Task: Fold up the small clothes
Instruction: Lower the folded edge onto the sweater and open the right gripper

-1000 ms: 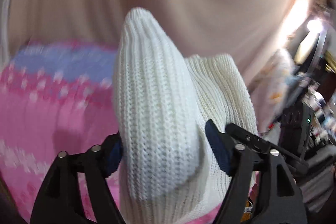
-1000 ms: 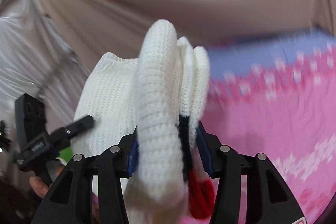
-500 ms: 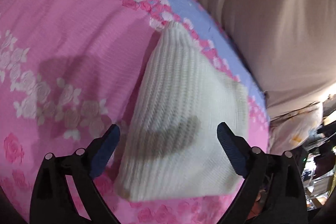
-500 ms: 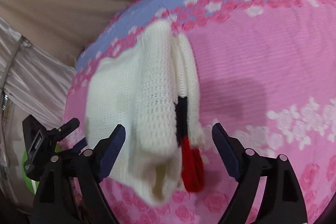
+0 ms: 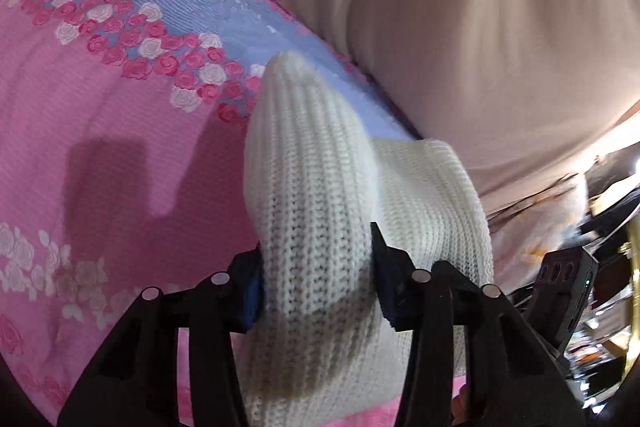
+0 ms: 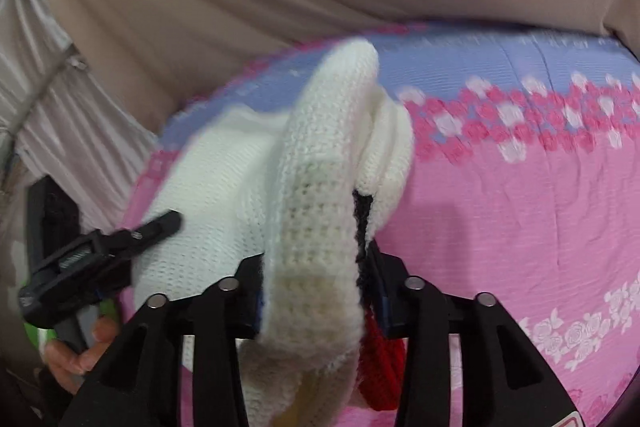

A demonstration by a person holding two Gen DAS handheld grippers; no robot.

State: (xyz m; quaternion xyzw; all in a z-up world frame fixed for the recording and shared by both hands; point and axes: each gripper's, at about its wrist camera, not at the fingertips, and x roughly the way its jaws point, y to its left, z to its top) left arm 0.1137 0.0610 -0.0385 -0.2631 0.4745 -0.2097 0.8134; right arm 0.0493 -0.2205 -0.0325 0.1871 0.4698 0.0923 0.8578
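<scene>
Left gripper (image 5: 316,287): jaws closed onto a thick fold of the white knit garment (image 5: 320,211), blue pads pressed in on both sides. The garment fills the lower centre of the left wrist view, its rounded end pointing to mid-frame above the pink flowered bedspread (image 5: 100,115).

Right gripper (image 6: 316,291): also clamped on the garment (image 6: 312,211), on a bunched edge several layers thick; a black and red knitted part (image 6: 380,347) hangs beside the right finger, lower centre of frame. The other gripper and a hand (image 6: 76,351) show at lower left.

Judgement on handling:
- chunky knit, soft and light, no stiffness; sags between the two holds.
- stretchy, so a thin pinch may pull loose stitches; a bite across several layers looks safer.
- not slippery, not fragile.
- best held at opposite edges, so it can be laid flat on the bedspread.

Whether it touches the bedspread: cannot tell.
</scene>
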